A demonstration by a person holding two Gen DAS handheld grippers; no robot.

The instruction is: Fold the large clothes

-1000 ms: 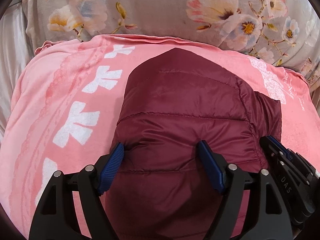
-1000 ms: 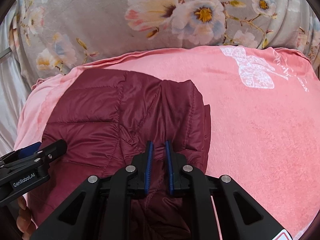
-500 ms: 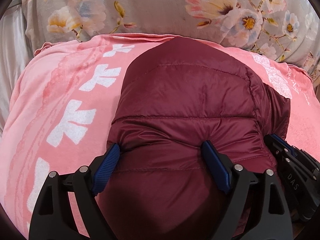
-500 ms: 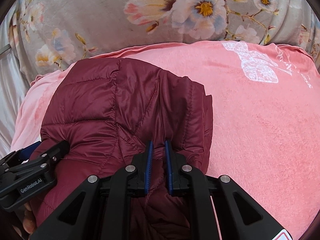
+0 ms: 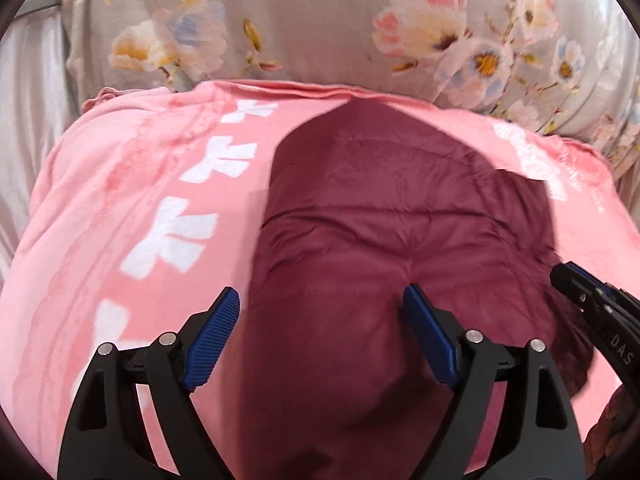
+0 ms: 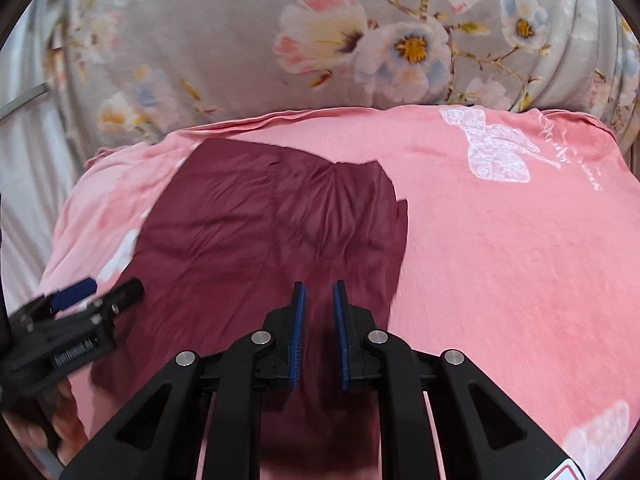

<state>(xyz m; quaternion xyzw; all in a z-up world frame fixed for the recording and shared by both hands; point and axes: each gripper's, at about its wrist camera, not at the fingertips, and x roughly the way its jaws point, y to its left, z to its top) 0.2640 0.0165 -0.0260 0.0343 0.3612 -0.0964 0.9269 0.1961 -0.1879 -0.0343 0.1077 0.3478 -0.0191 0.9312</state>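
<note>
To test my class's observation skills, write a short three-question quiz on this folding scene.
1. True or false: the maroon jacket lies on the pink blanket.
2. Whose pads stand wider apart? A: left claw. B: right claw.
3. Fill in: the grey bedding behind the blanket is printed with ____.
Key: 1 true; 2 A; 3 flowers.
</note>
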